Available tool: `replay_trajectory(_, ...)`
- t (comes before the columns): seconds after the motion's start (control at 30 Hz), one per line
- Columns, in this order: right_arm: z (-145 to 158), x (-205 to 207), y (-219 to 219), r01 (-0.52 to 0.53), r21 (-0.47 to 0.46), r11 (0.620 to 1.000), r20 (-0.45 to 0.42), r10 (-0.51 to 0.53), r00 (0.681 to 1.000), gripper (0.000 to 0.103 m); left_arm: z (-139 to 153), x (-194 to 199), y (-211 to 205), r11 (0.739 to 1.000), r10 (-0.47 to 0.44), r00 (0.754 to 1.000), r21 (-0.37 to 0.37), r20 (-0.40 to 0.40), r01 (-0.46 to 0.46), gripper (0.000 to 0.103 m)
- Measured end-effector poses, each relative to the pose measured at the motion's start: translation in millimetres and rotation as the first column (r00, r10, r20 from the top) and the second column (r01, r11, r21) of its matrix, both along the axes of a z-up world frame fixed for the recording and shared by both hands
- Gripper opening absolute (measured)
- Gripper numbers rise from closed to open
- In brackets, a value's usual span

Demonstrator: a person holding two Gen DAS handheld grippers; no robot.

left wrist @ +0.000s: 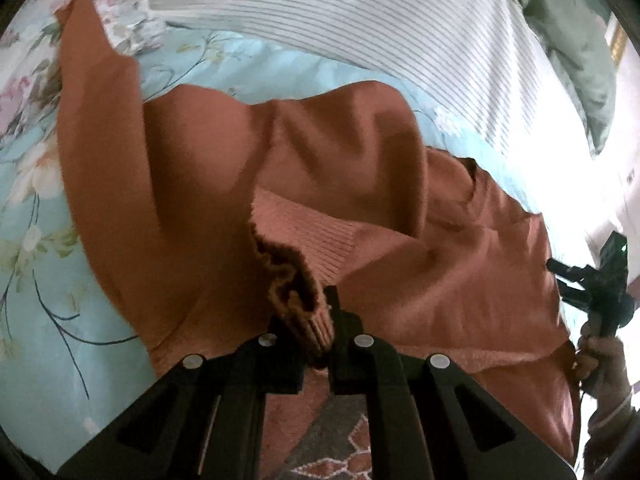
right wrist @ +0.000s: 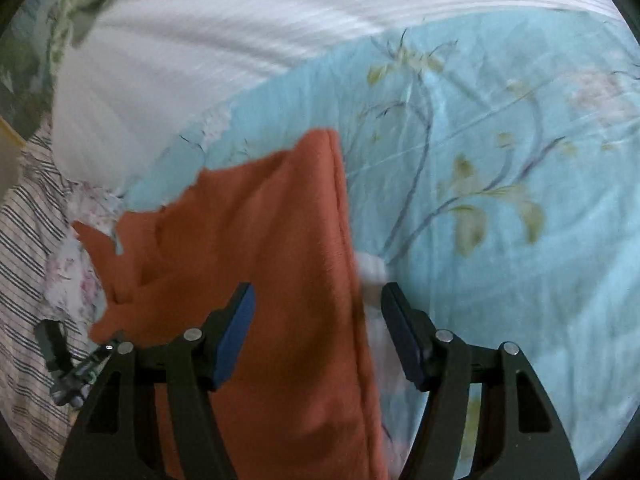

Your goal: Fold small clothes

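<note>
A rust-orange knit sweater (left wrist: 248,184) lies rumpled on the light blue floral bedsheet (left wrist: 36,280). My left gripper (left wrist: 316,332) is shut on the sweater's ribbed cuff (left wrist: 296,300), bunched between the fingers and lifted off the bed. In the right wrist view the sweater (right wrist: 272,260) hangs as a folded strip with a straight right edge. My right gripper (right wrist: 318,316) is open, its jaws wide apart with the sweater's edge between them, not pinched. The right gripper and the hand holding it also show in the left wrist view (left wrist: 592,288), at the sweater's right edge.
A white striped pillow or duvet (left wrist: 340,12) lies along the far side of the bed, also in the right wrist view (right wrist: 200,40). A green cloth (left wrist: 568,52) lies far right. A black-striped fabric (right wrist: 24,240) is at left. A patterned rug (left wrist: 340,448) shows below.
</note>
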State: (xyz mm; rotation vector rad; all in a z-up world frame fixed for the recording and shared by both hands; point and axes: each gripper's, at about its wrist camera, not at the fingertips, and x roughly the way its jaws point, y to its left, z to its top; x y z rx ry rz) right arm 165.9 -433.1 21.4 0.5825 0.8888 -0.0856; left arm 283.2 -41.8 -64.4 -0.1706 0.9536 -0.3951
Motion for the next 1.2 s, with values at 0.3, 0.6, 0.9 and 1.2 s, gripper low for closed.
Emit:
replay_trajectory(0.3, 37.7, -33.1, -18.1, 0.086, -0.094, 0.992, 0.104, -0.077, 0.992, 0.013, 21.5, -10.2, -42.7, 0.993, -0.12, 0.991, 0.024, 0.066, 0.119, 0.007)
replay_trajectory(0.6, 25.3, -36.8, -25.1, 0.111, -0.272, 0.956, 0.006, -0.114, 0.994, 0.016, 1.8, 3.9, -68.8, 0.984, -0.154, 0.987, 0.098, 0.049, 0.149, 0.011)
replay_trajectory(0.9, 37.2, -57.3, 28.9, 0.0, -0.162, 0.987, 0.052, 0.009, 0.999, 0.02, 3.7, -9.9, -59.6, 0.977, -0.17, 0.983, 0.144, 0.061, 0.16, 0.02)
replay_trajectory(1.2, 22.5, -101.1, 49.6, -0.08, -0.108, 0.991, -0.047, 0.076, 0.996, 0.021, 19.1, -22.8, 24.5, 0.984, -0.053, 0.996, 0.175, 0.078, 0.039, 0.04)
